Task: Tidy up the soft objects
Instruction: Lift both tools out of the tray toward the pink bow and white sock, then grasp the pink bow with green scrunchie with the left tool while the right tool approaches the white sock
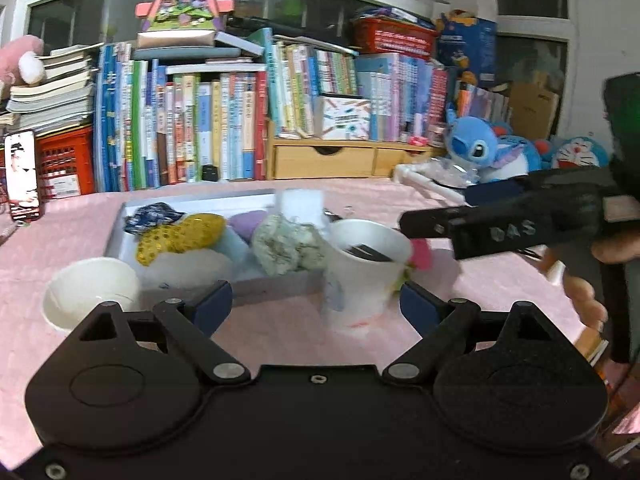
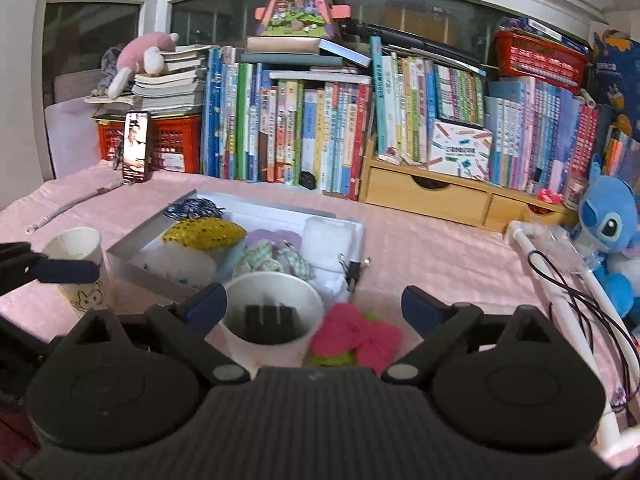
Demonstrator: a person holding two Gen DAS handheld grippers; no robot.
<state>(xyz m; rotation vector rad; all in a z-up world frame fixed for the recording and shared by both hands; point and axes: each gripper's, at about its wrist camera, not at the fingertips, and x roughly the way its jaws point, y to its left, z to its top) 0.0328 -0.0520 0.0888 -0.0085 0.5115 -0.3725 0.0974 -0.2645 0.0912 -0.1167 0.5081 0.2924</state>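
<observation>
The right gripper [image 2: 314, 306] stands wide open and empty over a white paper cup [image 2: 272, 320] holding black clips. Touching that cup's right side lies a pink-and-green knitted soft piece [image 2: 356, 340]. Behind the cup, a shallow grey tray [image 2: 132, 258] holds yellow, blue and checked soft items. The left gripper [image 1: 316, 304] is wide open and empty too. "DAS" is lettered on the right gripper's side.

Both wrist views face bookshelf (sharing tray [image 1: 120, 236]).
</observation>
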